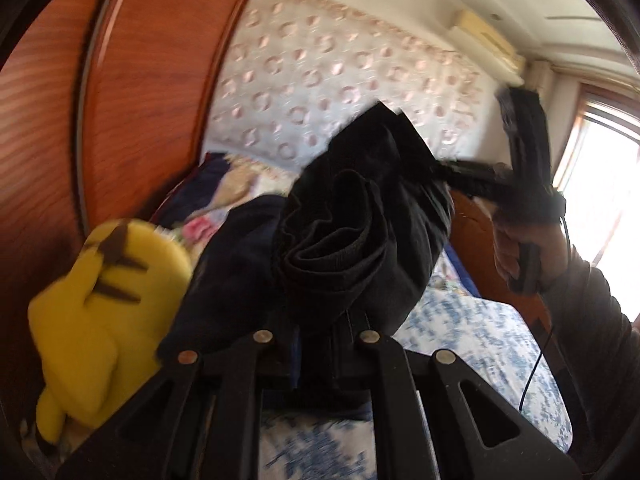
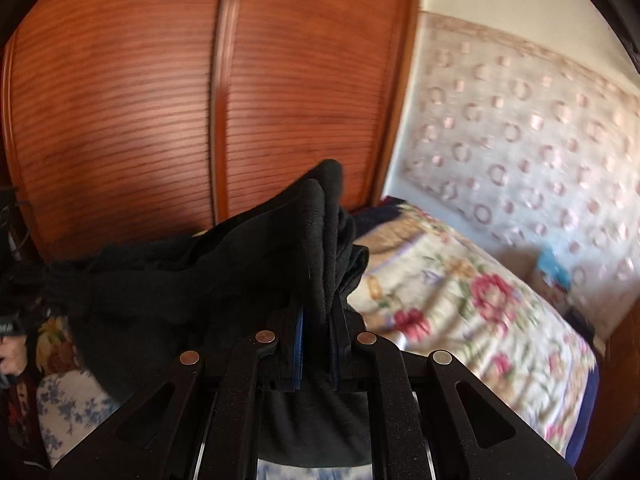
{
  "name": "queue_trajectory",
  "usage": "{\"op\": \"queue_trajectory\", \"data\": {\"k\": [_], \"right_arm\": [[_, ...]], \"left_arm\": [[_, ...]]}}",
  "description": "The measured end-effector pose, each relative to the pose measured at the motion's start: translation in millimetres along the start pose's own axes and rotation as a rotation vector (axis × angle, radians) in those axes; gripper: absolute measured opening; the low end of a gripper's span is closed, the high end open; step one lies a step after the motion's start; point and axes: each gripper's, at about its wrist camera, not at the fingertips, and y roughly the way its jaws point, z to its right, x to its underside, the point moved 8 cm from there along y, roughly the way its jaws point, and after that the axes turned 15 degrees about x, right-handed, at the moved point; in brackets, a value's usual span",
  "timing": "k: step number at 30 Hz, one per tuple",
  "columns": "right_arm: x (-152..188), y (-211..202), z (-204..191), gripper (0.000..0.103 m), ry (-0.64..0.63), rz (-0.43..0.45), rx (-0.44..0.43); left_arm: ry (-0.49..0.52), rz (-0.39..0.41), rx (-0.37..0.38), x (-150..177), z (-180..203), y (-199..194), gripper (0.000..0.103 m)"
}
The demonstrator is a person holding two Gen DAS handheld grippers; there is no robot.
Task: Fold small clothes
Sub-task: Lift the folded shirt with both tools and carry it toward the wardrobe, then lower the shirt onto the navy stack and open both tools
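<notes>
One black garment (image 1: 360, 220) is held off the bed by both grippers. Its fabric is matte, dark and bunched; in the left wrist view a ribbed band is rolled into loose folds directly ahead of the fingers, and a pointed corner stands up beyond them. In the right wrist view the same black garment (image 2: 224, 264) rises in a peak just past the fingertips and drapes away to the left of the fingers, with a stitched seam running down the peak.

The left gripper (image 1: 320, 332) is closed narrowly on the garment; its fingertips are buried in cloth. The right gripper (image 2: 318, 332) is likewise pinched on a fold, which passes between the blue-edged pads and hangs below them. From the left wrist view, the right gripper (image 1: 452, 174) shows to the right of the fingers, gripping the far end of the cloth, with the right hand (image 1: 520, 248) on its handle.

Left of the left fingers lies a yellow plush toy (image 1: 104, 304). Below and right is a blue floral bedsheet (image 1: 472, 344). Right of the right fingers lies a floral quilt (image 2: 460, 292). Wooden wardrobe doors (image 2: 160, 100) stand beyond. Both views are motion-blurred.
</notes>
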Motion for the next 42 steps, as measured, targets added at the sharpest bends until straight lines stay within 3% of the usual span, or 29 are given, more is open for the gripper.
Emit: {"op": "queue_trajectory", "data": {"k": [2,6,11,13,14,20,24,31,37,42], "right_arm": [[-8,29,-28,0.006,-0.091,-0.018,-0.002],[-9,74,-56,0.006,-0.133,-0.072,0.005],[-9,92,-45,0.012,-0.043,-0.092,0.067],[-13,85,-30,0.033,0.011,-0.07,0.096],[-15,82,-25,0.049,0.041,-0.059,0.098],[6,44,-35,0.05,0.075,-0.019,0.021],[33,47,-57,0.05,0.079,-0.05,-0.028],[65,82,-67,0.053,0.163,-0.067,0.0],[63,59,-64,0.053,0.196,-0.065,0.039],[72,5,-54,0.053,0.24,-0.037,0.054]], "left_arm": [[-0.039,-0.023,-0.016,16,-19,6,0.008],[-0.067,-0.054,-0.039,30,-30,15,0.009],[-0.032,-0.044,-0.056,25,-33,17,0.014],[-0.005,-0.048,-0.065,25,-31,15,0.018],[0.004,-0.045,-0.067,23,-28,11,0.023],[0.068,0.009,-0.14,9,-26,-11,0.059],[0.115,0.009,-0.157,3,-17,-15,0.06],[0.181,0.018,-0.185,-2,4,-22,0.061],[0.209,0.015,-0.192,-3,18,-27,0.064],[0.252,-0.001,-0.197,4,39,-28,0.064]]}}
